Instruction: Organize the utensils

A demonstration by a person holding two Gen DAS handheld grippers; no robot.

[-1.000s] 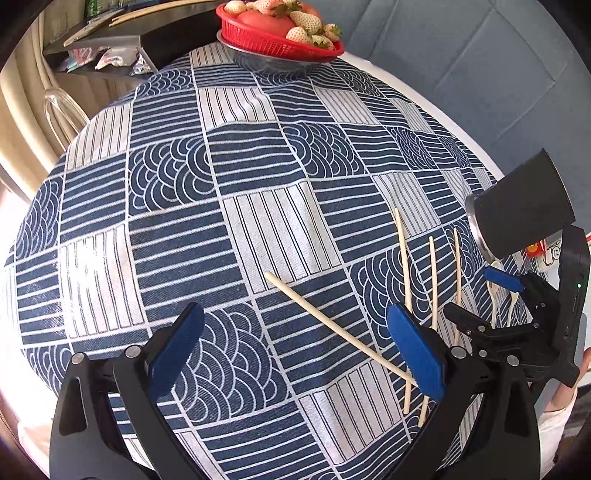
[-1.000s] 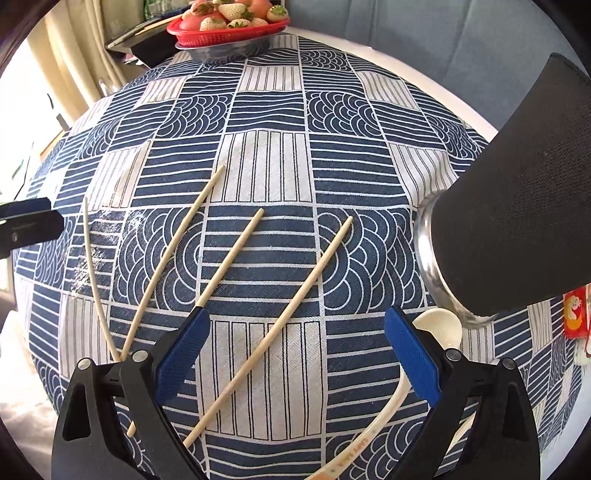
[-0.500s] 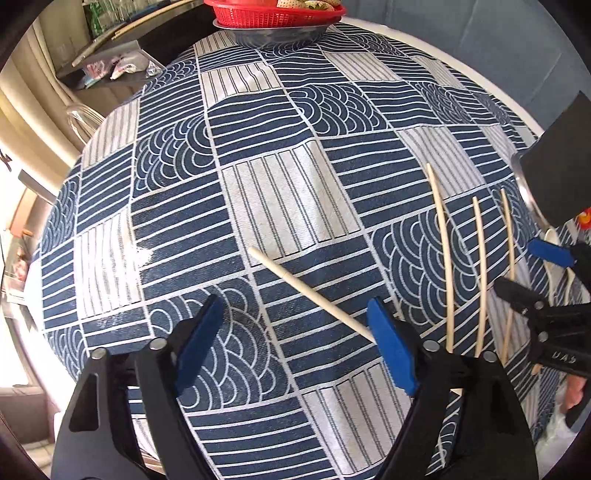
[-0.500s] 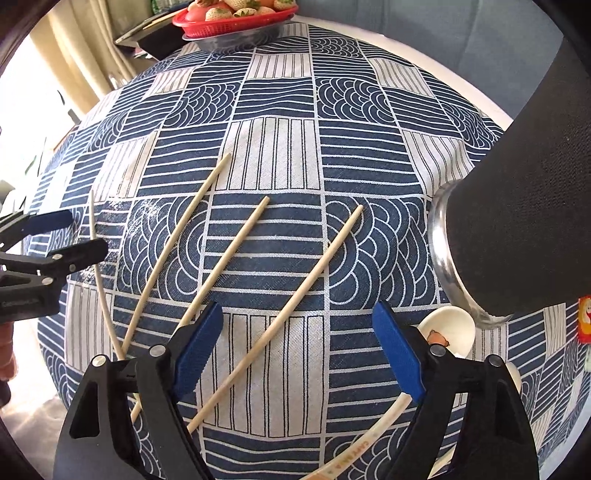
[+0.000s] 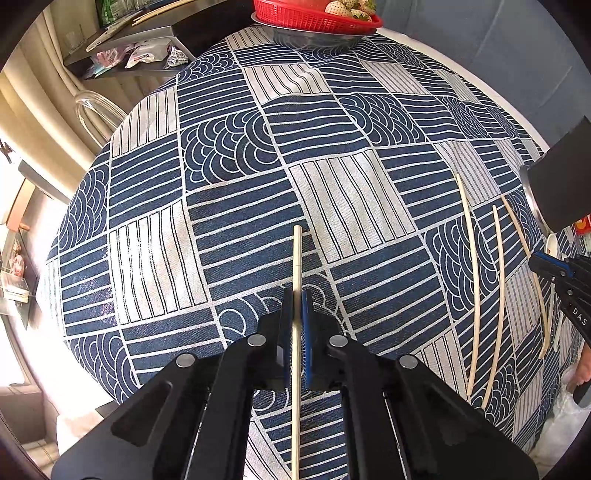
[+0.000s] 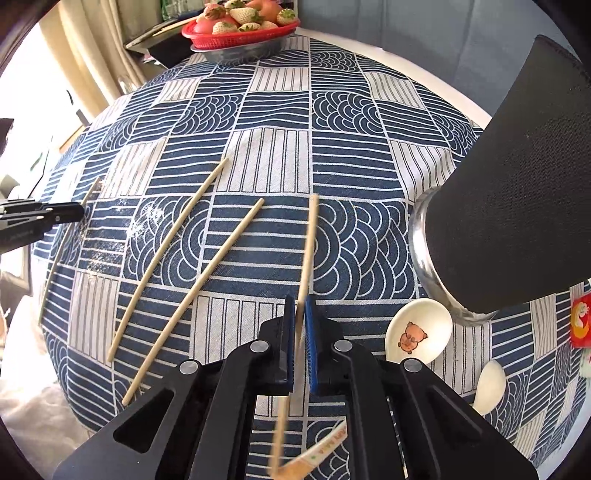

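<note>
With our left gripper (image 5: 296, 321) and right gripper (image 6: 300, 325) each just clamped on a chopstick (image 5: 296, 280), we next lift toward the holder (image 6: 509, 192) at two o'clock.

Two chopsticks (image 6: 173, 240) lie side by side on the tablecloth (image 6: 347, 155), left of the holder (image 6: 517, 192); spoons (image 6: 419, 332) sit before it, fruit basket (image 6: 236, 35) far behind.

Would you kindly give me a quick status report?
Left tool and right tool each shut on a pale wooden chopstick. Two loose chopsticks remain. Nothing blocking.
</note>
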